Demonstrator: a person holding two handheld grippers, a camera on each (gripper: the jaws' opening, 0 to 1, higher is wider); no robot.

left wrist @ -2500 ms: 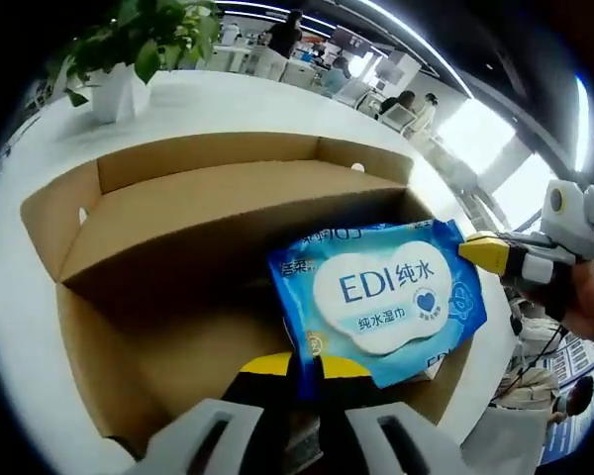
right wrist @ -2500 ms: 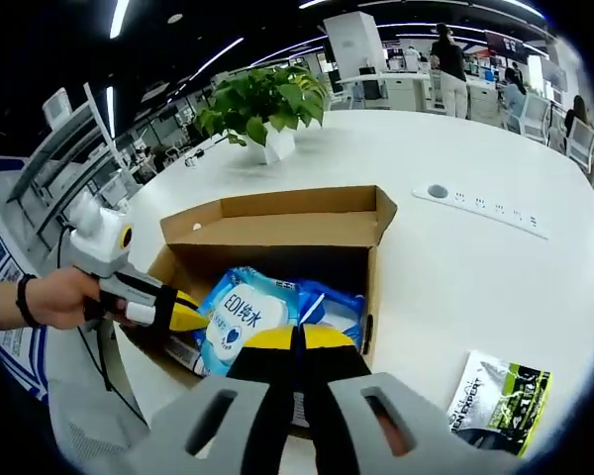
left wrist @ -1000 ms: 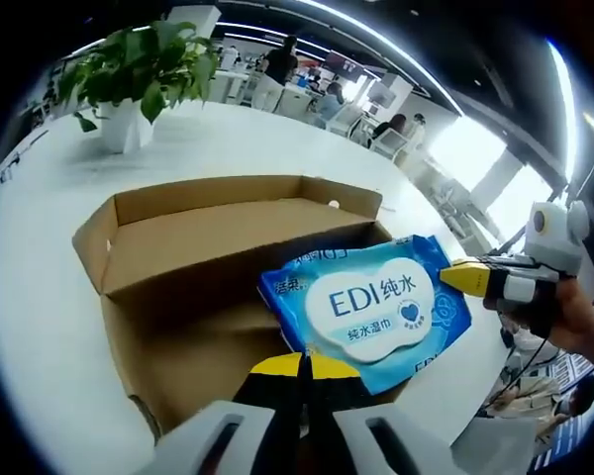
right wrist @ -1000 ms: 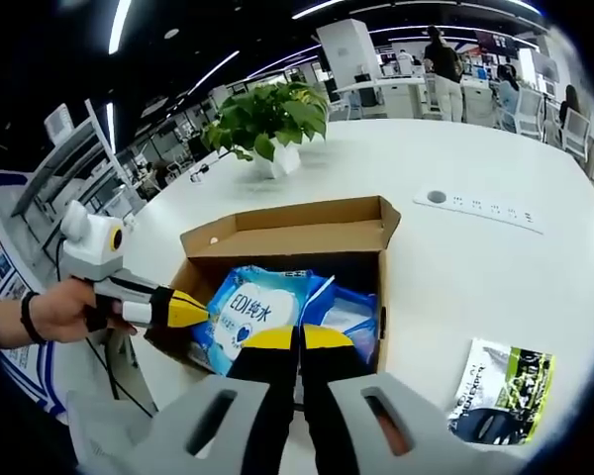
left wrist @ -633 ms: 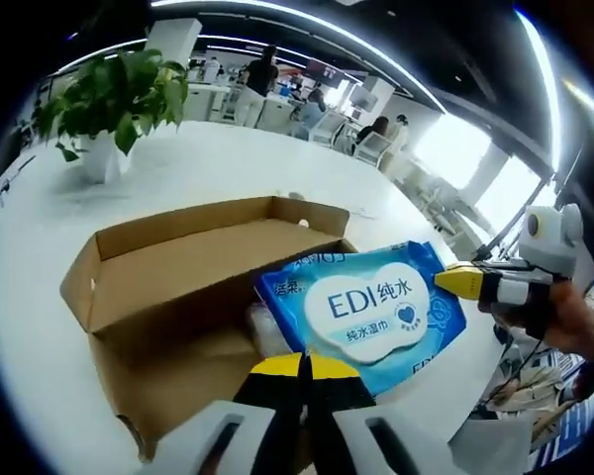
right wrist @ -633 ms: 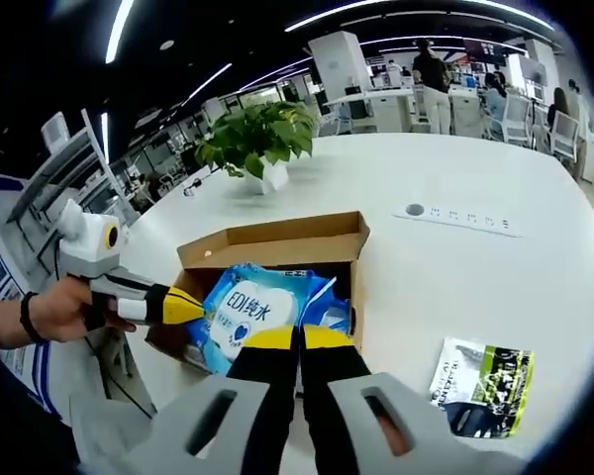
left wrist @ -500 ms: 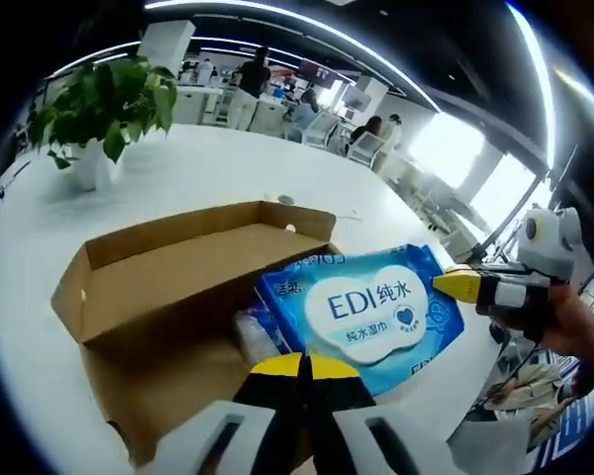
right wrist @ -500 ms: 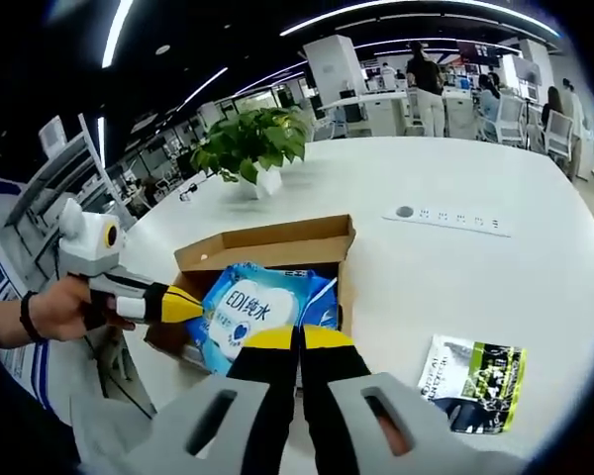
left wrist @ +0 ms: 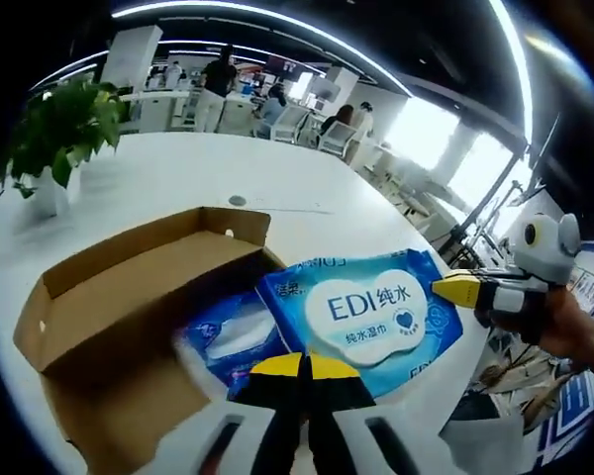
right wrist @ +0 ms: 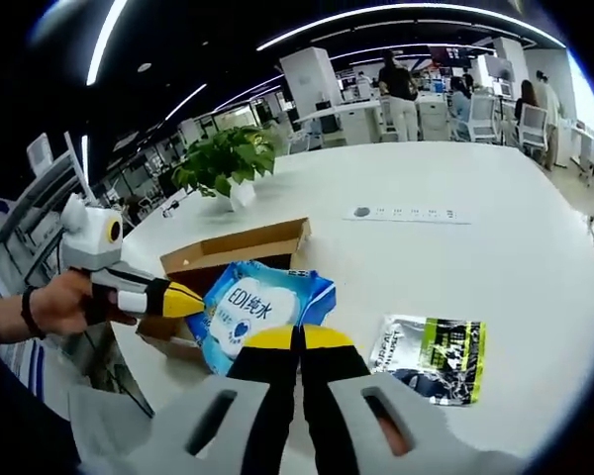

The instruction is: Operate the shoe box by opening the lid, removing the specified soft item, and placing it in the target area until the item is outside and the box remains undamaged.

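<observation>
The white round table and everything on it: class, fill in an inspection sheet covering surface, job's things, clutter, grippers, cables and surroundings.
Surface: white round table, with a built-in socket strip.
Job's things: brown cardboard shoe box, open; blue EDI wet-wipes pack held above the table; second blue pack in the box.
Clutter: black-and-green foil pouch; potted green plant.
Grippers: left gripper and right gripper both shut on the wipes pack.
Cables: nothing seen.
Surroundings: open office, desks, people standing.

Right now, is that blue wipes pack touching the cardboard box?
Cannot tell. In the right gripper view, the wipes pack overlaps the cardboard box, hiding any gap.
</observation>
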